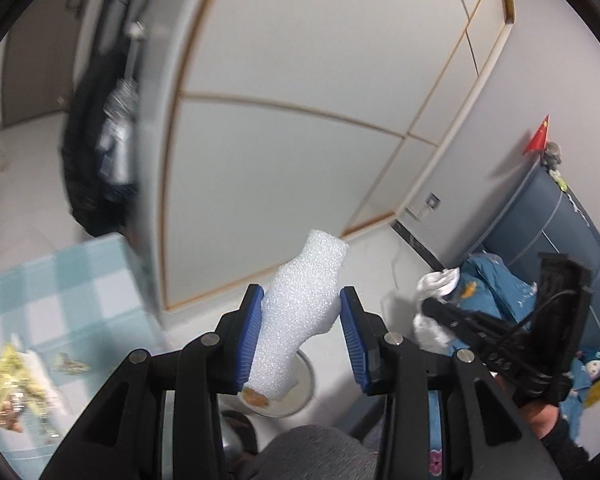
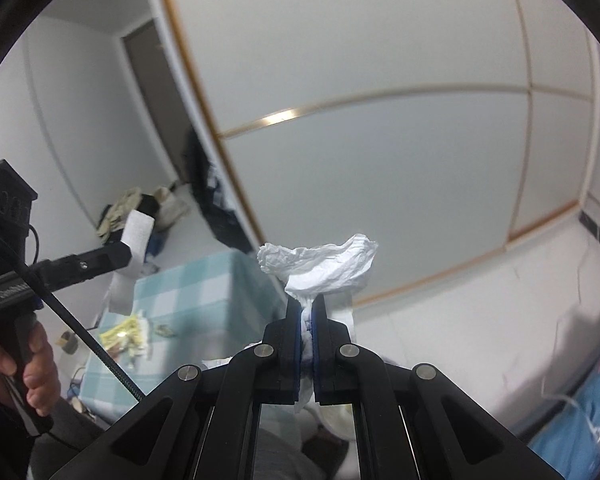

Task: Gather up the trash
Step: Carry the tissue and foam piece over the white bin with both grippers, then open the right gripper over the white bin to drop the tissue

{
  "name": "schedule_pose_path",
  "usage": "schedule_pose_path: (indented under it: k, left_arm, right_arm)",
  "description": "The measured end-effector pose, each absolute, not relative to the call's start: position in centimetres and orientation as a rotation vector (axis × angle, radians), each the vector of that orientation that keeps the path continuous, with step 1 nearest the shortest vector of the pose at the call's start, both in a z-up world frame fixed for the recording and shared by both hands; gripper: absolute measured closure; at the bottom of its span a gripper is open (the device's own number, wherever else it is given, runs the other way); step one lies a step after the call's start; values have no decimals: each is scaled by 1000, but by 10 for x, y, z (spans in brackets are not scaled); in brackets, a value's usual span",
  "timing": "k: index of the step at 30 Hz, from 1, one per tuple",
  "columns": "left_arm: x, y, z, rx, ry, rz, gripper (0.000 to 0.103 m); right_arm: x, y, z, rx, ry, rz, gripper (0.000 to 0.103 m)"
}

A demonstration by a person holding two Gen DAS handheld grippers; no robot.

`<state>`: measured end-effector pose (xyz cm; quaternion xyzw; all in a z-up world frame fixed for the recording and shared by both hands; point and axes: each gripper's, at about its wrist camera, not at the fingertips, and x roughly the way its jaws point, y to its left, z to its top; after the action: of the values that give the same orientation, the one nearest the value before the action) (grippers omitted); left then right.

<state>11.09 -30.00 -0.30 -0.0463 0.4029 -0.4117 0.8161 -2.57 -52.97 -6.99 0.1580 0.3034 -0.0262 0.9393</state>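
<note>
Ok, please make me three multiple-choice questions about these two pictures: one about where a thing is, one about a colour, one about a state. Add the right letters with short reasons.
1. Where does the yellow wrapper litter lie?
A. on the checked tablecloth
B. on the blue bedding
C. inside the metal bowl

2. What colour are the pads of the left gripper?
A. red
B. blue
C. green

3. What is the state of the right gripper?
A. open and empty
B. shut on a white foam piece
C. shut on a crumpled white tissue

Answers:
1 A, it rests on the checked tablecloth.
2 B, both pads are blue beside the white foam piece.
3 C, the crumpled white tissue spreads above closed jaws.
</note>
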Motion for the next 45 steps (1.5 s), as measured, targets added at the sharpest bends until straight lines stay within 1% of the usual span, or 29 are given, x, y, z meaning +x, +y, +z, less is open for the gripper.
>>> schedule_pose_path:
  k: [6,12,16,21,26,27,28,29,30,31,32,33,34,42,44,45]
  left_arm:
    - [134,-341,-49,-113,1039,-932,69]
    - [155,-364,-111,-123,1243,-915,69]
    - [163,-374,-144,-112,1332,-896,69]
    - [170,-388,-166,-107,1413,-879,69]
    - [175,-396,-181,-111,1467,-863,69]
    - [177,-398,-186,-112,1478,-863,69]
    - [178,-399,-190,-112,1491,-862,69]
    - [177,-401,-195,-110,1508,-859,69]
    - [178,-403,-197,-108,1517,-859,69]
    - [177,-405,-200,-105,1528,-860,69]
    - [176,-407,-202,-104,1536,-861,69]
    - [177,-408,-205,-102,1545,-862,69]
    - [178,-410,-207,-101,1550,-862,69]
    - [176,-418,-224,-81,1620,-866,69]
    - [174,-421,-231,-72,1649,-875,69]
    - [172,-425,-235,-64,1672,-887,69]
  right_arm:
    - [-6,-570,-129,423,740,-119,99]
    - [21,-595,-208,538,892,-137,99]
    - [41,-599,-259,591,985,-123,99]
    - [58,-604,-320,662,1095,-98,96]
    - [72,-599,-358,692,1160,-69,96]
    - [74,-598,-363,698,1171,-69,94]
    - [75,-597,-368,702,1181,-73,89]
    - [75,-597,-374,708,1193,-76,82]
    - [75,-596,-377,711,1199,-77,77]
    - [74,-596,-379,713,1203,-80,70]
    - [75,-592,-381,712,1201,-82,66]
    - [72,-592,-382,710,1198,-83,64]
    - [70,-592,-382,708,1198,-81,61]
    - [54,-602,-365,728,1137,-136,60]
    - [44,-608,-355,735,1105,-172,54]
    - [41,-610,-351,734,1092,-188,53]
